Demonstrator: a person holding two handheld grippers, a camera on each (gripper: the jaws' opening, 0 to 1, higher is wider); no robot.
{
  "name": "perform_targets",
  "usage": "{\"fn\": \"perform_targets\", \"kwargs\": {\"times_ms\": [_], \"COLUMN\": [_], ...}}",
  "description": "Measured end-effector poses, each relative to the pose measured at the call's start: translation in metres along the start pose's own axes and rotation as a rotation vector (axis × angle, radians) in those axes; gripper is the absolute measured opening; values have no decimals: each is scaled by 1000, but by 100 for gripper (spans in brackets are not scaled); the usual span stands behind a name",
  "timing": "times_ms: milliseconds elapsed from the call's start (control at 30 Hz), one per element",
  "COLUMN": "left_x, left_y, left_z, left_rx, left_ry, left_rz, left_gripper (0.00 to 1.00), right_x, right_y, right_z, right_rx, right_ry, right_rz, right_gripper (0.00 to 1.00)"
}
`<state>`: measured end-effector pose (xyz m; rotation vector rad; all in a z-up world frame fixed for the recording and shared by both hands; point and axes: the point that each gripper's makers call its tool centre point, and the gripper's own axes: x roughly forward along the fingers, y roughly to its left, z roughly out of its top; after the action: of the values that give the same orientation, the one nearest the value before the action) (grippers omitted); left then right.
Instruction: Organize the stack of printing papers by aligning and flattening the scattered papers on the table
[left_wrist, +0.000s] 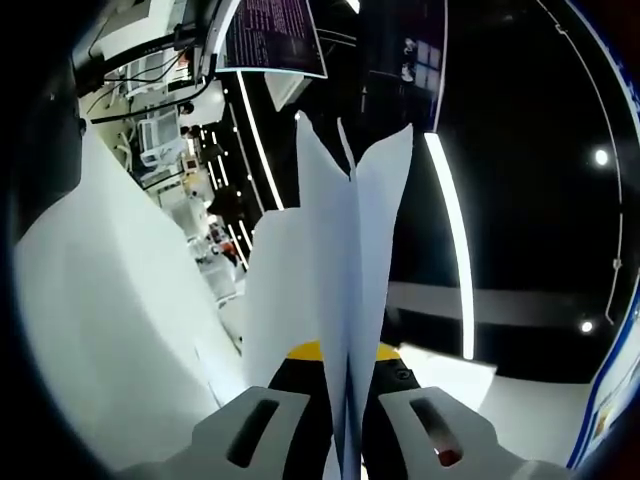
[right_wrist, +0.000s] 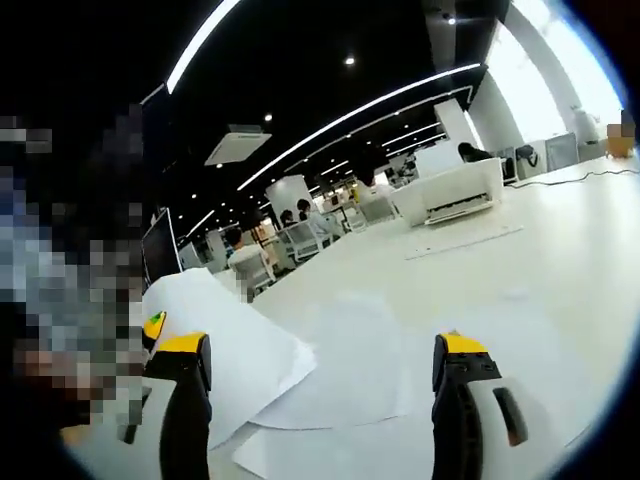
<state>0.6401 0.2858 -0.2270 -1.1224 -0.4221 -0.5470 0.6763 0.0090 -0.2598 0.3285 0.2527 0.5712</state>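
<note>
My left gripper (left_wrist: 348, 368) is shut on a few white paper sheets (left_wrist: 345, 250). They stand up between its yellow-tipped jaws and fan apart at the top, against a dark ceiling. My right gripper (right_wrist: 322, 350) is open, its two jaws wide apart with nothing between them. It hovers over loose white papers (right_wrist: 360, 380) lying overlapped and askew on the white table (right_wrist: 560, 250). A larger sheet (right_wrist: 225, 335) lies or is lifted at the left, its corner over the others.
A white printer (right_wrist: 450, 195) stands at the far side of the table. Behind it are desks with seated people. In the left gripper view a monitor (left_wrist: 275, 35) and cabled equipment (left_wrist: 160, 140) show at the top left, beside a broad white surface (left_wrist: 110, 320).
</note>
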Motion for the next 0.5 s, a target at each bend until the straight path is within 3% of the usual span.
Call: {"fn": "perform_targets", "kwargs": {"times_ms": [433,500], "left_x": [0,0], "left_y": [0,0], "left_z": [0,0], "left_rx": [2,1], "left_ry": [-1,-1], "left_rz": [0,0], "left_gripper": [7,7], "right_x": [3,2], "right_y": [3,2], "right_z": [-2,-2], "right_rx": [-58,-99], "right_ry": [30,43], "right_rz": [21,15], "right_gripper": [88,89]}}
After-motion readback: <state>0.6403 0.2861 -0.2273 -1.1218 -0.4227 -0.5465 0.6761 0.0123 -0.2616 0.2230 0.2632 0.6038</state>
